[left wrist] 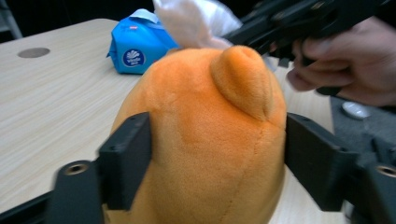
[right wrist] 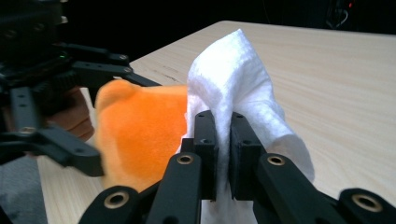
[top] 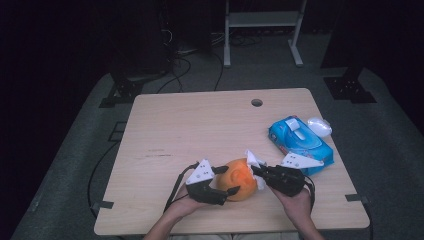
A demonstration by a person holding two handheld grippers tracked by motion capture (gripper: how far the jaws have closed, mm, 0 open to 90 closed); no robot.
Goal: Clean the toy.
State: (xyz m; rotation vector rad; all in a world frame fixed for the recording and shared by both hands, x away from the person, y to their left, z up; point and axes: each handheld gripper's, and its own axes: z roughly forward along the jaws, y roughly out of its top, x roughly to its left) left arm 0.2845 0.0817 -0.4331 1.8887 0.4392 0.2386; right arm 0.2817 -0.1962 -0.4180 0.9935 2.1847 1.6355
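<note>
An orange plush toy [top: 241,176] sits near the table's front edge. My left gripper [top: 228,180] has one jaw on each side of it, and both pads press into the plush [left wrist: 210,140]. My right gripper [top: 257,171] is shut on a white wipe [top: 252,159], pinched between its pads [right wrist: 205,140], and holds it against the toy's right side. In the right gripper view the wipe [right wrist: 233,79] stands up from the jaws, with the plush [right wrist: 135,135] just to its left.
A blue pack of wipes [top: 300,142] lies at the table's right edge, with a small white object [top: 319,126] behind it. A round hole [top: 256,102] is at the far edge of the table [top: 190,130]. Black stands and cables are on the floor beyond.
</note>
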